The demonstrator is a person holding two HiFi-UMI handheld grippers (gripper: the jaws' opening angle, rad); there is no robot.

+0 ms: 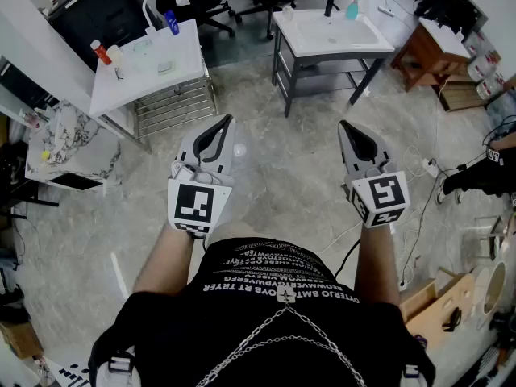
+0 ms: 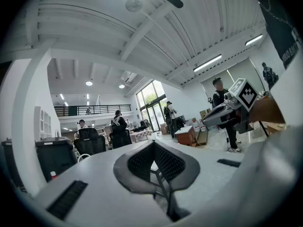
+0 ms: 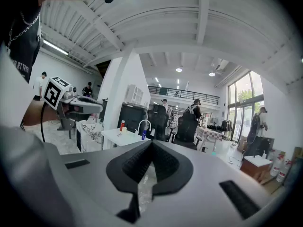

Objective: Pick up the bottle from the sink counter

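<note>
Both are closed on nothing: the left hand-held gripper (image 1: 225, 122) and right hand-held gripper (image 1: 343, 126) point forward over bare floor. The teal bottle (image 1: 352, 7) stands well ahead, beside the faucet (image 1: 330, 5) on the sink table (image 1: 364, 45), so walking closer likely comes first.
</note>
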